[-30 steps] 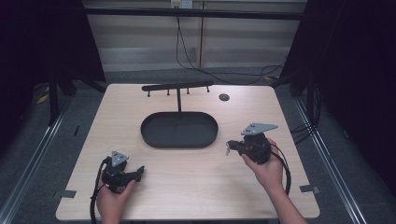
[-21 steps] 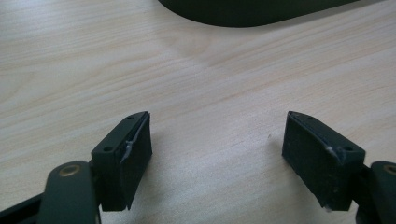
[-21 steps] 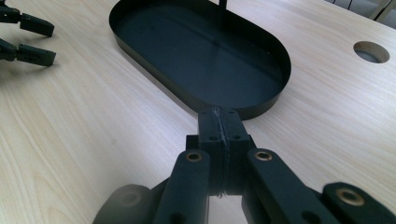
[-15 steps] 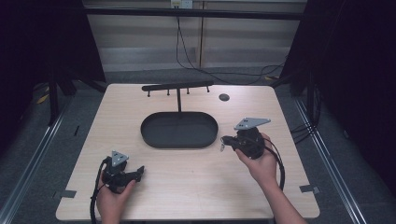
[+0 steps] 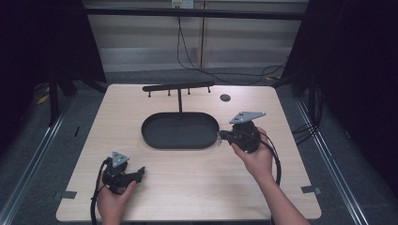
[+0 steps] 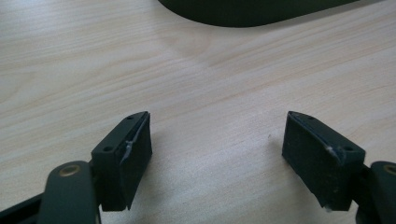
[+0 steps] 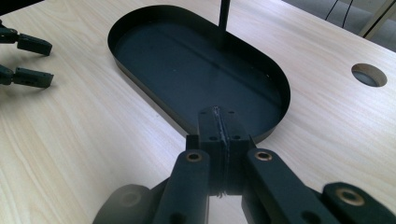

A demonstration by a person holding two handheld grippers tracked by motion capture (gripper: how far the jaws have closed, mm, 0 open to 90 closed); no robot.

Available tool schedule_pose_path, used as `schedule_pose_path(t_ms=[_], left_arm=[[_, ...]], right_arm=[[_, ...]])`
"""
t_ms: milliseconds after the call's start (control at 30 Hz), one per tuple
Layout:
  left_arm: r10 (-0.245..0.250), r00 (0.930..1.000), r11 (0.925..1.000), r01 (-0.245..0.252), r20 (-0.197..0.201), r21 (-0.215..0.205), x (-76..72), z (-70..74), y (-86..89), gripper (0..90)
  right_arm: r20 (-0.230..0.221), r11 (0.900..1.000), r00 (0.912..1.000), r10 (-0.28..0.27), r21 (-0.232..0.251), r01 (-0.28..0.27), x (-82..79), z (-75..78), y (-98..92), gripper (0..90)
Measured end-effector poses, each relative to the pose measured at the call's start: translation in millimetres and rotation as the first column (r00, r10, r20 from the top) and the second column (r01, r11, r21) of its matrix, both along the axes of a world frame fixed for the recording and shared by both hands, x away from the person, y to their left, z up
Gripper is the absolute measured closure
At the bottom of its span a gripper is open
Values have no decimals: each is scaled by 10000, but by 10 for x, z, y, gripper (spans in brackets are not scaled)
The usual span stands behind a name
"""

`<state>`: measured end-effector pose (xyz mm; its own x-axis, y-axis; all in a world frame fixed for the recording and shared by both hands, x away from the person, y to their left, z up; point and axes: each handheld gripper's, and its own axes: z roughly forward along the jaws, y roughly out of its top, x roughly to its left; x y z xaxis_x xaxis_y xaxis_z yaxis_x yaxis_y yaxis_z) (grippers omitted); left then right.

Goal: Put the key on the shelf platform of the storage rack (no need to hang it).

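**Right gripper at the tray's right end, jaws closed on nothing**

One black oval tray (image 5: 180, 130) lies at the middle of the tabletop (image 5: 187, 187), its long axis running left to right, parallel to the near edge. A thin post rises at its far rim to a single hanger bar (image 5: 178, 87) with small pegs, toward the far edge. The tray is empty.

Right gripper (image 5: 219, 136): tips just at the tray's right end, pointing left along the long axis. In the right gripper view its jaws are pressed together, clenched with nothing between them, tips over the tray's near rim (image 7: 196, 128).

Left gripper (image 5: 140, 174): near the near-left corner, well apart from the tray, jaws spread wide over bare wood, released.

The right hand (image 5: 256, 159) is clearly the nearer. Any grasp of the rim would likely need its jaws parted first.

Count: one tray, one bar stand, one round hole (image 5: 225, 97) near the far-right corner, two grippers.
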<state>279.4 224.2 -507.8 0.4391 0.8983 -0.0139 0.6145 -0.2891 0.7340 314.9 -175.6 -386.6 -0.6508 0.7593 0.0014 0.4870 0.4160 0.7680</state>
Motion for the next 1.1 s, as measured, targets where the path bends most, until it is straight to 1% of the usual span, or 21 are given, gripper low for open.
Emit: schedule_pose_path(t_ms=[167, 233, 333, 467, 533, 600, 633, 700, 867, 933, 1100], left_arm=[[2, 10000, 10000, -2, 0, -2, 0, 0, 0, 239], [3, 10000, 10000, -3, 0, -3, 0, 0, 0, 239], [6, 10000, 10000, -6, 3, -10, 0, 0, -1, 239], [5, 10000, 10000, -5, 1, -10, 0, 0, -1, 239], [1, 10000, 10000, -1, 1, -3, 0, 0, 0, 239], [0, 10000, 10000, 0, -2, -2, 0, 0, 0, 239], [4, 10000, 10000, -4, 2, -5, 0, 0, 0, 239], [2, 10000, 10000, -2, 1, -2, 0, 0, 0, 239], [2, 10000, 10000, -2, 1, -2, 0, 0, 0, 239], [-14, 10000, 10000, 14, 1, 1, 0, 0, 0, 239], [-23, 10000, 10000, 23, 2, 0, 0, 0, 0, 239]], right_arm=[[-24, 9997, 9999, -109, 215, 110, 75, 29, 44, 898], [26, 9998, 9999, -156, 133, 155, 106, 39, 62, 898], [33, 9997, 9998, -204, 161, 204, 135, 52, 79, 898], [123, 9996, 9996, -267, 85, 266, 200, 73, 120, 898], [195, 9994, 9994, -302, 175, 299, 245, 77, 141, 898], [194, 9993, 9992, -336, 172, 332, 256, 78, 148, 898], [213, 9991, 9990, -394, 141, 391, 289, 80, 165, 898], [219, 9992, 9991, -366, 181, 363, 309, 78, 169, 898], [179, 9982, 9983, -551, 263, 547, 398, 65, 200, 898], [119, 9969, 9978, -649, 445, 643, 432, 45, 206, 898], [131, 9959, 9966, -808, 417, 802, 520, 12, 228, 898]])
